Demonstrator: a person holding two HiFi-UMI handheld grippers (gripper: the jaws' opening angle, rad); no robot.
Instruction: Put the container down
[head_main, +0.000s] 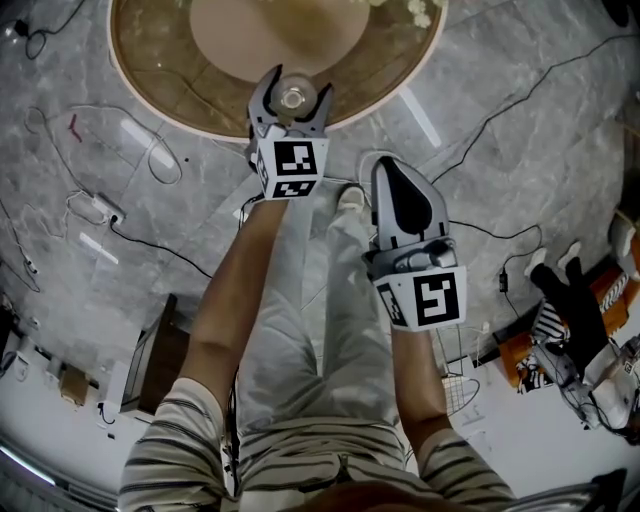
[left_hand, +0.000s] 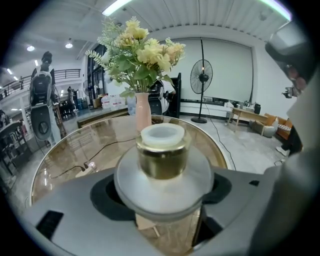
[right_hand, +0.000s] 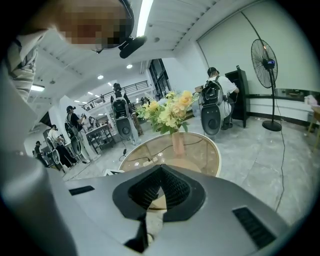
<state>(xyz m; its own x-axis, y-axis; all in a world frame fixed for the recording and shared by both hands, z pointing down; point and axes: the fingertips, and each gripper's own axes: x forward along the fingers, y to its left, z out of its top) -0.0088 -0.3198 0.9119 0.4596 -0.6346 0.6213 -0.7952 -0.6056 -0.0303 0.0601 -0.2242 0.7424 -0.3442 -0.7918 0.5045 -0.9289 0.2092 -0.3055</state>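
Note:
A small round glass container with a gold band and a white cap sits between the jaws of my left gripper, which is shut on its wide body. From the head view, the left gripper holds the container over the near rim of a round glass table. My right gripper hangs lower and nearer to me, over the floor beside the person's legs. Its jaws meet at the tips with nothing between them, so the right gripper is shut and empty.
A pink vase of yellow flowers stands further in on the table, with a power strip and cable beside it. Cables trail over the grey floor. A standing fan and several people stand around the room.

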